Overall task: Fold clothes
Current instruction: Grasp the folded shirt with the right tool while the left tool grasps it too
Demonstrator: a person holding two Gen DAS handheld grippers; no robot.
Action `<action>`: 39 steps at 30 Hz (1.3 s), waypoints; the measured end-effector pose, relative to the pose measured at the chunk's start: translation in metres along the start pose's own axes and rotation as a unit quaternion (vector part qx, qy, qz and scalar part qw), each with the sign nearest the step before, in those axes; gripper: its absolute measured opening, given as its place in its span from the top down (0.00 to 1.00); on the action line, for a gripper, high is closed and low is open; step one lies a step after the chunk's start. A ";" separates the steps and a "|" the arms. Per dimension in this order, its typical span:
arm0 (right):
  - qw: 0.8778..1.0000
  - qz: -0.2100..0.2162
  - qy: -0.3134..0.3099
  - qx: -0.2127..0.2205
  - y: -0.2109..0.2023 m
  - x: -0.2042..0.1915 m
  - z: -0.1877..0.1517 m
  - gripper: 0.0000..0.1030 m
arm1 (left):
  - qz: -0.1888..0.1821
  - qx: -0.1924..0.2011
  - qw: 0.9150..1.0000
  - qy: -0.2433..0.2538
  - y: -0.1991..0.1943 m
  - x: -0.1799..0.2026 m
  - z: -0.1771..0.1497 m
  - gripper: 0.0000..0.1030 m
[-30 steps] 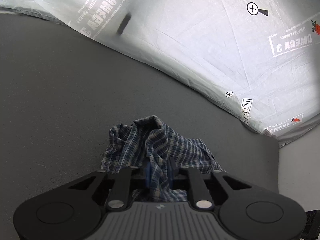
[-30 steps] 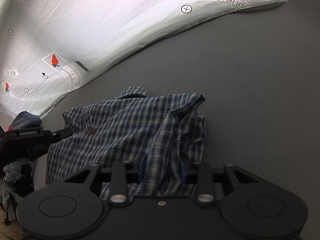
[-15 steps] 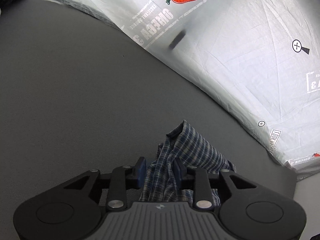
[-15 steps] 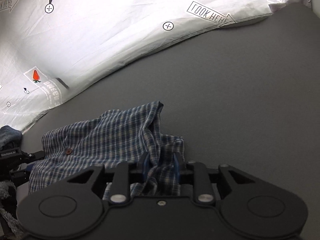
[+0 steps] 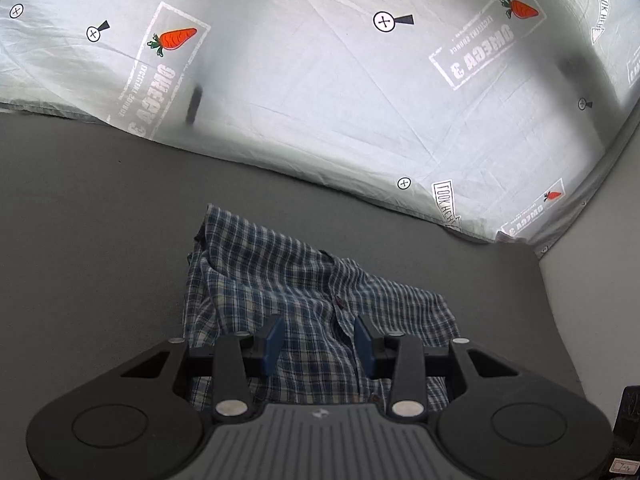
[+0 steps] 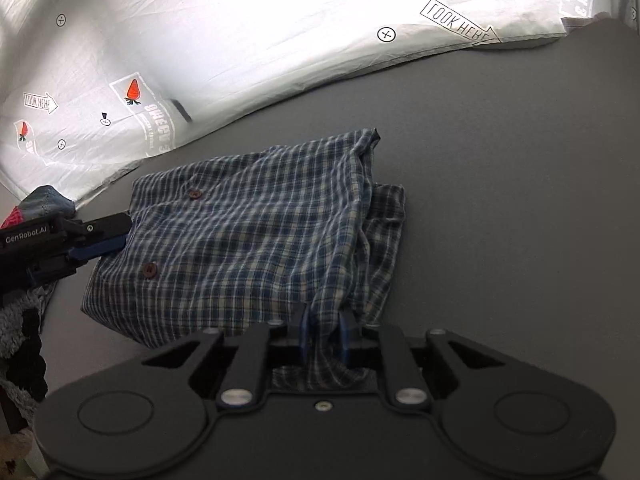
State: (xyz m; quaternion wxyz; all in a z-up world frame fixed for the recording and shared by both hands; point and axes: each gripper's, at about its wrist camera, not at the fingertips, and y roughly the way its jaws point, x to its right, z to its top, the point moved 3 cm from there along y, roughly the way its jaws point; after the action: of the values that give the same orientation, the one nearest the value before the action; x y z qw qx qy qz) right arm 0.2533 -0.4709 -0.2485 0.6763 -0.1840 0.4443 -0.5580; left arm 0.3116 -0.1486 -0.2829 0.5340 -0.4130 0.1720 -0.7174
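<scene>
A blue and white checked shirt (image 5: 304,280) lies folded over on the grey table (image 5: 80,220), buttons showing. My left gripper (image 5: 319,342) hovers over its near edge. Its jaws are opening, with cloth lying under the gap and the blue pads (image 5: 274,340) clear of it. In the right wrist view the shirt (image 6: 248,240) spreads out to the left. My right gripper (image 6: 324,330) is closing, and a raised fold of the shirt's right edge is pinched between its pads. The left gripper (image 6: 120,234) also shows there, at the shirt's left edge.
A white printed sheet (image 5: 320,100) hangs behind the table as a backdrop. The table's right edge (image 5: 552,280) runs close to the shirt. In the right wrist view, denim and red clothing (image 6: 44,200) and a fuzzy grey fabric (image 6: 16,320) are piled at the far left.
The left gripper has let go of the bunched shirt and stands apart. The shirt now lies flatter and wider. The right gripper opened, then narrowed again on a fold of the shirt's right edge.
</scene>
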 end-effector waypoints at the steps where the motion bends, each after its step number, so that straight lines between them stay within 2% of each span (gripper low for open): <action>1: 1.000 0.002 0.015 -0.003 0.003 0.004 -0.002 0.85 | 0.007 -0.014 1.000 -0.021 0.008 -0.012 -0.008 0.65; 3: 1.000 0.004 0.029 -0.009 0.002 0.010 -0.003 0.83 | 0.008 -0.026 0.998 -0.053 0.012 -0.031 -0.014 0.74; 5: 1.000 -0.010 0.020 -0.011 -0.002 0.010 0.000 0.81 | 0.008 -0.021 0.997 -0.073 0.003 -0.041 -0.010 0.74; 6: 1.000 -0.027 0.008 -0.009 -0.007 0.008 0.004 0.77 | 0.013 -0.013 0.997 -0.078 -0.006 -0.042 -0.006 0.72; 8: 0.998 -0.057 -0.012 0.004 -0.016 0.003 0.012 0.76 | 0.025 0.029 0.997 -0.074 -0.030 -0.043 0.004 0.54; 11: 0.995 -0.084 -0.044 0.033 -0.023 0.000 0.025 0.73 | 0.034 0.064 0.994 -0.084 -0.047 -0.054 0.014 0.49; 12: 0.995 -0.083 -0.048 0.038 -0.023 -0.001 0.031 0.71 | 0.036 0.067 0.993 -0.089 -0.048 -0.060 0.018 0.49; 13: 0.995 -0.079 -0.050 0.042 -0.022 -0.002 0.037 0.58 | 0.038 0.068 0.993 -0.093 -0.045 -0.063 0.022 0.49; 18: 0.995 -0.056 -0.041 0.065 -0.001 -0.017 0.076 0.57 | 0.038 0.058 0.995 -0.076 -0.015 -0.064 0.051 0.51; 21: 0.997 -0.037 -0.006 0.061 0.022 -0.022 0.101 0.57 | 0.027 0.045 0.997 -0.064 0.012 -0.060 0.068 0.54; 22: 0.998 -0.030 0.006 0.054 0.032 -0.020 0.108 0.59 | 0.019 0.039 0.997 -0.062 0.022 -0.058 0.073 0.66; 23: 0.998 -0.023 0.019 0.048 0.042 -0.018 0.115 0.67 | 0.019 0.030 0.998 -0.061 0.033 -0.057 0.077 0.84; 24: 0.998 -0.019 0.029 0.051 0.046 -0.015 0.119 0.96 | 0.020 0.021 0.998 -0.059 0.043 -0.056 0.081 0.91; 25: 0.997 -0.017 0.038 0.058 0.047 -0.011 0.122 1.00 | 0.016 0.022 0.998 -0.062 0.048 -0.057 0.084 0.97; 28: 0.995 -0.009 0.066 0.078 0.052 -0.001 0.130 1.00 | 0.002 0.030 0.997 -0.078 0.059 -0.063 0.093 0.98; 30: 0.995 -0.035 0.061 0.071 0.057 0.006 0.127 1.00 | -0.003 0.030 0.995 -0.098 0.067 -0.071 0.098 0.97; 33: 0.992 -0.107 0.024 0.062 0.060 0.008 0.123 1.00 | 0.027 0.011 0.995 -0.095 0.078 -0.077 0.100 0.89; 36: 0.987 -0.129 0.008 0.091 0.037 -0.002 0.124 0.97 | 0.042 0.034 0.994 -0.094 0.059 -0.079 0.101 0.76; 37: 0.986 -0.135 0.003 0.101 0.029 -0.005 0.125 0.93 | 0.051 0.047 0.993 -0.093 0.048 -0.079 0.102 0.67; 39: 0.985 -0.122 -0.040 0.117 0.015 -0.031 0.121 0.93 | 0.054 0.073 0.992 -0.087 0.025 -0.077 0.100 0.63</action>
State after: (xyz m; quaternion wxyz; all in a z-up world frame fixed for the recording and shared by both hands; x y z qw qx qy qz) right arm 0.3602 -0.4678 -0.1827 0.6371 -0.1791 0.3224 -0.6768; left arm 0.4116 -0.0689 -0.2718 0.6136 -0.4243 0.0940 -0.6593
